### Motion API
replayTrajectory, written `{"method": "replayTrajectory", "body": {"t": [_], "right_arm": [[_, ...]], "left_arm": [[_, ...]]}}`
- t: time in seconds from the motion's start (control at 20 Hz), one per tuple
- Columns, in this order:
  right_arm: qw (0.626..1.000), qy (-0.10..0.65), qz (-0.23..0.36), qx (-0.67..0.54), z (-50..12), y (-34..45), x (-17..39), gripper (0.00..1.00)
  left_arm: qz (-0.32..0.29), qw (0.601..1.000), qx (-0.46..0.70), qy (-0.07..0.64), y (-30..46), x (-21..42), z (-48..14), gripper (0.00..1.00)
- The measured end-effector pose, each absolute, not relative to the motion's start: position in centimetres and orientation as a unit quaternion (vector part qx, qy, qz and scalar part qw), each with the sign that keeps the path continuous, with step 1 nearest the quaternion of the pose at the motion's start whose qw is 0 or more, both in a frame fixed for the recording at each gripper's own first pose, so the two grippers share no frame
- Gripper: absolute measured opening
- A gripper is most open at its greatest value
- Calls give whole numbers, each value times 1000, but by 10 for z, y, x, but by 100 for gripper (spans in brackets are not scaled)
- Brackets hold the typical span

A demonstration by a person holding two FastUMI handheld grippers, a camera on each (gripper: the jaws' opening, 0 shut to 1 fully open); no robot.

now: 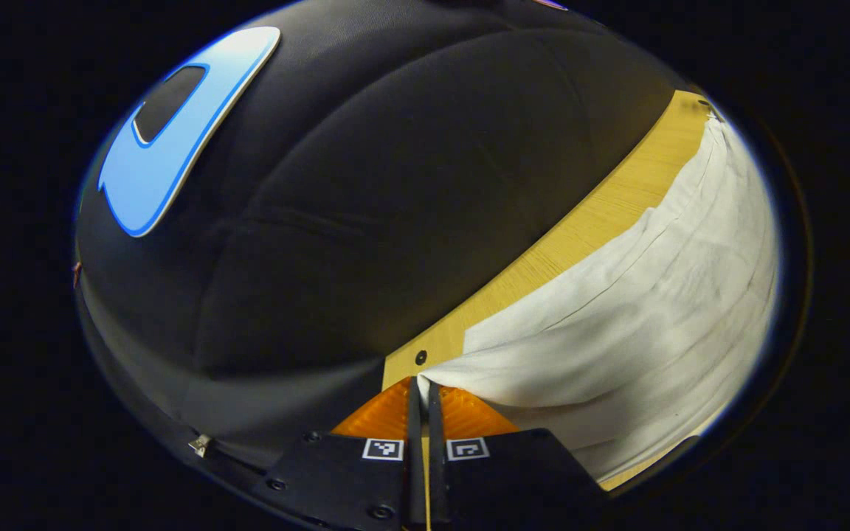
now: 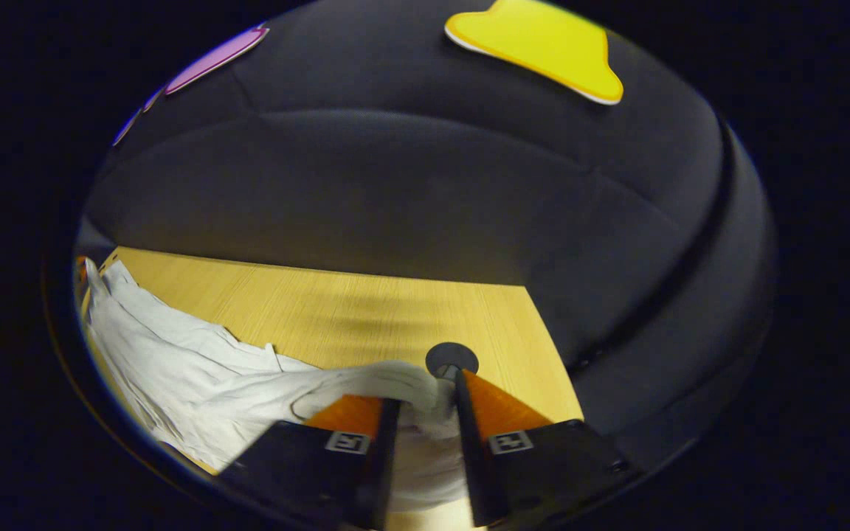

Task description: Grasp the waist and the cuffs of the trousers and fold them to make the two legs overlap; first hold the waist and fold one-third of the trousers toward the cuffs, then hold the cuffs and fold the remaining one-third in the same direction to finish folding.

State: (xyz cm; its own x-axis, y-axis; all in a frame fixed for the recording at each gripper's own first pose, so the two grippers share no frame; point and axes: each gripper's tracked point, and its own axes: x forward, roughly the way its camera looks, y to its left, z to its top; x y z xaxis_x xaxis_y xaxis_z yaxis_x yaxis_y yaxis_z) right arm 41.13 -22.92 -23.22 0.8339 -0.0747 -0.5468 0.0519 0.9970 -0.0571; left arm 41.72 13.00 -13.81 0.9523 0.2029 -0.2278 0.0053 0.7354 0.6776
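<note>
White trousers (image 1: 617, 317) lie spread on the wooden table (image 1: 580, 228), running to the far right in the left gripper view. My left gripper (image 1: 423, 382) is shut on a thin corner of the trousers, and the cloth pulls taut from its tips. In the right gripper view the trousers (image 2: 196, 361) stretch away to the left. My right gripper (image 2: 425, 402) holds a thick bunched part of the cloth, which fills the gap between its fingers. Which end of the trousers each gripper holds I cannot tell.
The table's edge (image 2: 543, 346) runs close to the right gripper, with the black booth wall (image 2: 410, 192) just beyond it. A round dark disc (image 2: 452, 359) sits in the tabletop at the right gripper's tips. A small dark dot (image 1: 420, 358) marks the table by the left gripper.
</note>
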Motion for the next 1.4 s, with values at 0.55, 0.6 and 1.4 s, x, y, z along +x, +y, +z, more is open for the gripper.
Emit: {"method": "replayTrajectory", "body": {"t": [0.55, 0.6, 1.4], "right_arm": [[952, 220, -149, 154, -213, -283, 337, 98], [949, 224, -154, 161, -220, -285, 335, 98], [944, 219, -175, 175, -280, -277, 350, 99]], "left_arm": [[116, 981, 132, 83, 183, 305, -94, 96], [118, 984, 109, 81, 186, 295, -95, 96], [151, 977, 63, 134, 177, 141, -156, 96]]}}
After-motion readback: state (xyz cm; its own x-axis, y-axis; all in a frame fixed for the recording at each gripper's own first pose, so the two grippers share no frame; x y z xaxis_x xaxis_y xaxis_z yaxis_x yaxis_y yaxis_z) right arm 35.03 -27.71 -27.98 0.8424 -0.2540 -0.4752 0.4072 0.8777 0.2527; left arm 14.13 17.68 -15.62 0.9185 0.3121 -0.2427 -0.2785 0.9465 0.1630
